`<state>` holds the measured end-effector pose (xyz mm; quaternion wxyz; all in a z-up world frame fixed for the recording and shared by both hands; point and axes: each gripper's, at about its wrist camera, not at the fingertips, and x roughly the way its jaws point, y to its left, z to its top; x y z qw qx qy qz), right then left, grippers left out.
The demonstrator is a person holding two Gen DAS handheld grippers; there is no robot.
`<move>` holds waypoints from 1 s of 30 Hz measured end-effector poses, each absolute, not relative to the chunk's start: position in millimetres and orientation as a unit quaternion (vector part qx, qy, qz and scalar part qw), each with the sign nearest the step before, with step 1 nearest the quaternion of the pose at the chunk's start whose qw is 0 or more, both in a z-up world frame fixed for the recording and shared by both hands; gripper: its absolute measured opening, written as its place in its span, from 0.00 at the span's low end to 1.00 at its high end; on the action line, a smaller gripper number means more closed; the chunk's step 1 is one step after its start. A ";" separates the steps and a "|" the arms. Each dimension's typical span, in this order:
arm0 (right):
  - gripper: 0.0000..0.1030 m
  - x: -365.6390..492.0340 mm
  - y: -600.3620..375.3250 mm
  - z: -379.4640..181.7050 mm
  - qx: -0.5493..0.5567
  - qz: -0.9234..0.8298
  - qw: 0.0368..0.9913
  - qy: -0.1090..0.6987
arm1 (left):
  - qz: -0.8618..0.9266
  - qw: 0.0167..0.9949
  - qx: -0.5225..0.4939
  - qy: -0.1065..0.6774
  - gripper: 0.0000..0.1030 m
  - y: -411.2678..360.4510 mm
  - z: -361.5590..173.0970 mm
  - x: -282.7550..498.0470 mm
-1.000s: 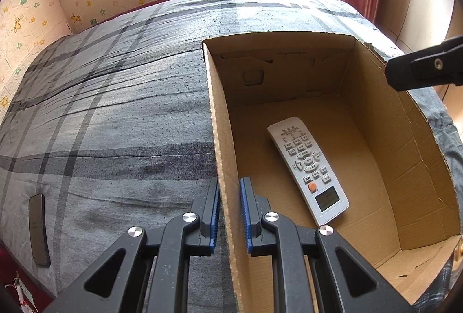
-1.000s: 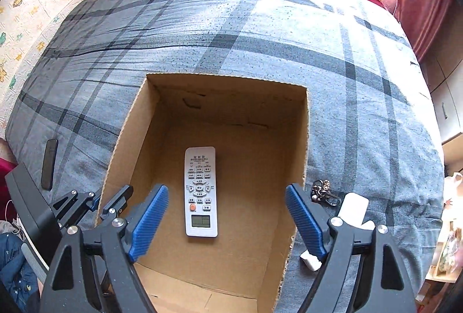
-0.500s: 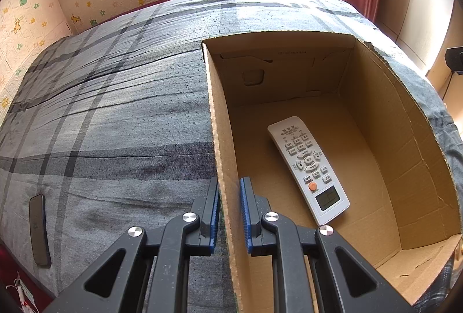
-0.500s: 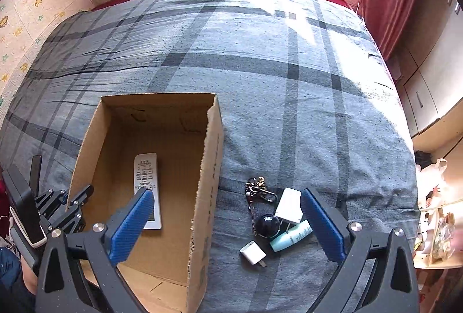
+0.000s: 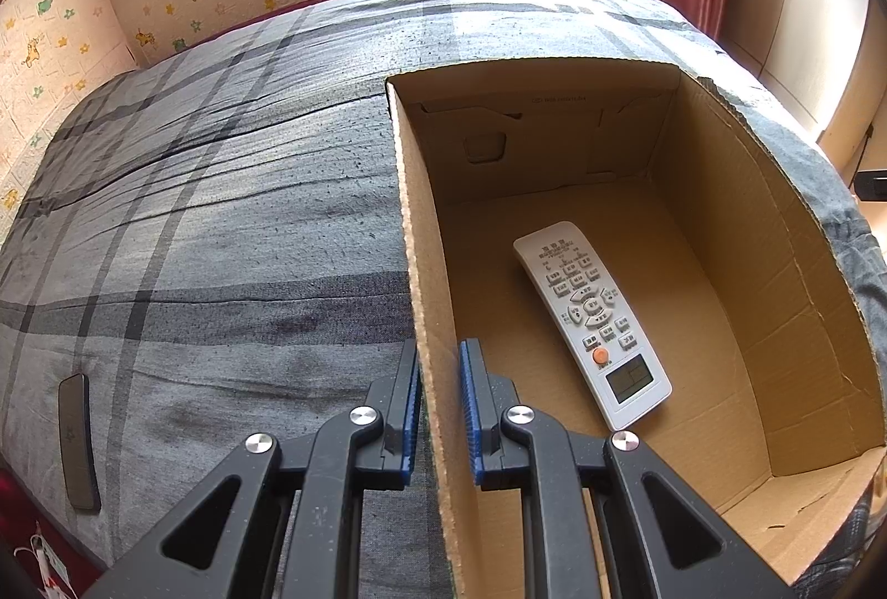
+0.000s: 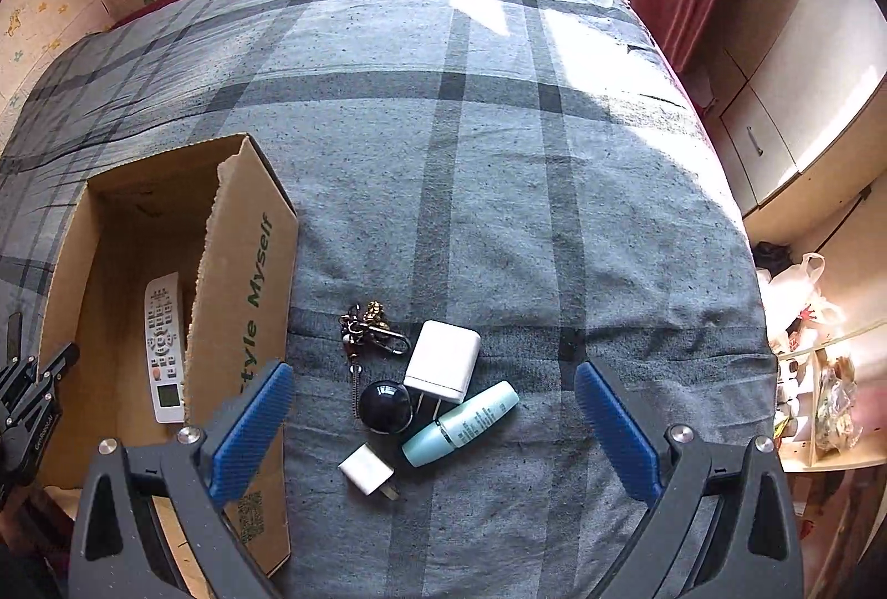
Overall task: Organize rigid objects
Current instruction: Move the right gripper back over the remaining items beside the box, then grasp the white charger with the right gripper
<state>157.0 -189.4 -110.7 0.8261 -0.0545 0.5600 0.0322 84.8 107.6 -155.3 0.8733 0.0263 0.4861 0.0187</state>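
Listing left to right: one left gripper (image 5: 439, 405), fingers clenched on the wall of one cardboard box (image 5: 720, 266); one remote (image 5: 593, 322) lying inside it; on the bed (image 6: 499, 155), one keyring (image 6: 368, 327), one black ball (image 6: 385, 406), two white chargers (image 6: 443, 361), one blue tube (image 6: 463, 423); one right gripper (image 6: 432, 424), fingers just spread wide, empty.

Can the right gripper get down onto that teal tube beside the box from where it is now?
Probably yes: the right gripper is open wide above the teal tube, nothing over it, though the black ball and large white charger crowd it.
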 end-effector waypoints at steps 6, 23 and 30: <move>1.00 155.7 -204.0 -135.9 -0.037 0.022 0.821 0.569 | 0.019 0.873 0.028 0.486 0.14 107.4 -154.9 84.5; 0.99 183.3 -214.1 -176.5 -0.007 0.015 0.798 0.603 | 0.020 0.873 0.028 0.487 0.14 107.5 -153.9 84.7; 0.95 201.0 -210.0 -197.2 -0.008 0.014 0.781 0.624 | 0.020 0.873 0.028 0.487 0.15 107.5 -153.6 84.8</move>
